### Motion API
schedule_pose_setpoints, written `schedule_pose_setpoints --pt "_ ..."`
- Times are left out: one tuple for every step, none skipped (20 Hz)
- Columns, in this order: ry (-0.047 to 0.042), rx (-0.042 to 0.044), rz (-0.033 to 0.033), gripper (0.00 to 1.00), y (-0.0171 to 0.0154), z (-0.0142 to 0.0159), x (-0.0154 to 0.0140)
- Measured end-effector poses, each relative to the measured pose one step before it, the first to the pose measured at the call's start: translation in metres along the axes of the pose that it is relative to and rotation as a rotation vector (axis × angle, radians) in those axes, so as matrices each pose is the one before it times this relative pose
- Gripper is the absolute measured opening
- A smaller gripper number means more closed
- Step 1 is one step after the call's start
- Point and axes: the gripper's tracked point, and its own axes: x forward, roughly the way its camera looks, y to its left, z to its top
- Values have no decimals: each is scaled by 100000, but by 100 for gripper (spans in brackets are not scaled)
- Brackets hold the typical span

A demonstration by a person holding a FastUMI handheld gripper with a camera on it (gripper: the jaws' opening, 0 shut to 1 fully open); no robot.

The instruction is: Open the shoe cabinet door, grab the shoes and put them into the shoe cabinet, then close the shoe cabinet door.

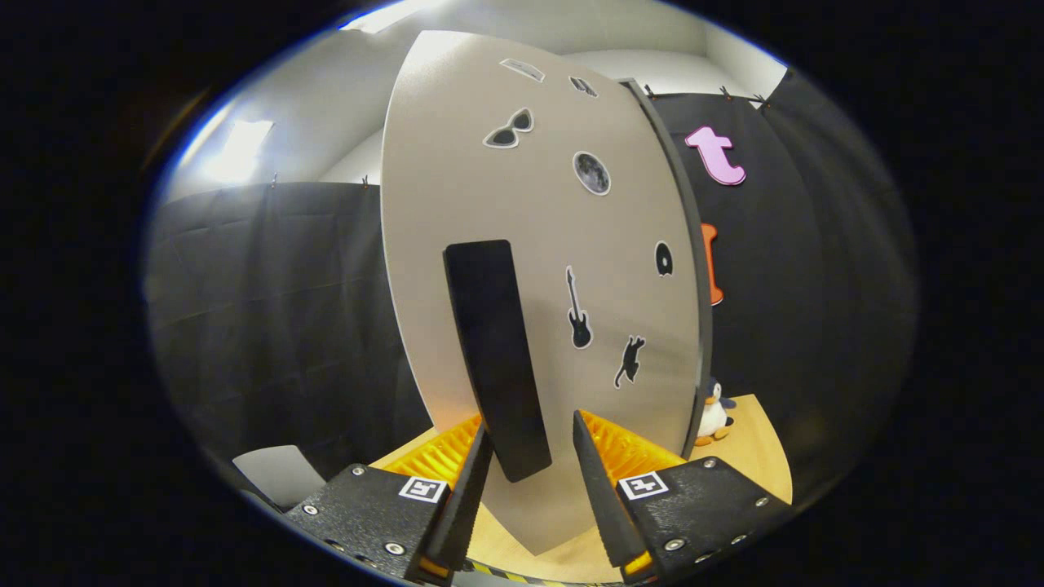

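The pale grey shoe cabinet door (538,269) stands close ahead of me, with several small stickers on its face. A long black handle (496,359) runs down the door. The handle's lower end reaches into the gap between my two fingers. My gripper (530,444) is open, its orange-ribbed fingers (608,481) apart on either side of the handle's tip, not pressing on it. The door's dark edge (693,269) shows on the right. Whether the door stands ajar cannot be told.
A small penguin toy (714,416) stands on the wooden tabletop (754,448) just right of the door. A pale grey object (277,473) lies low on the left. Yellow-black tape marks the table's near edge (506,575).
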Motion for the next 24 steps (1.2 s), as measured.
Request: schedule_pose_setpoints --pt "144 248 1271 63 635 -58 741" --pt "145 -236 1152 64 621 126 833" --pt "245 -621 394 64 324 168 889" --pt "-68 -617 -291 66 100 169 962" --pt "197 -785 758 68 298 -124 354" --pt "47 -1118 726 71 316 155 446" --pt "529 -971 444 71 246 133 573" --pt "223 -848 -33 72 293 78 887" --pt "221 -1189 -176 73 300 178 909" --pt "-242 -1355 -336 74 641 228 1064" --pt "54 -1366 -423 74 579 110 1088" --pt "-311 -778 -514 74 739 173 813" --pt "421 -360 -322 74 507 135 532" --pt "-4 599 -958 74 295 198 599" --pt "482 216 -1044 74 165 -5 518" --pt "-792 -596 -926 74 103 139 411" --pt "106 -777 -608 75 74 53 258" --pt "-84 -306 -609 74 -25 76 69" --pt "429 67 -542 75 89 34 221" --pt "-94 -321 -282 74 235 105 546" --pt "-90 -136 -212 75 90 69 576" --pt "18 -157 -793 75 -189 70 514" --pt "-76 -411 -817 75 -27 57 346" --pt "101 -354 -638 76 124 41 228"
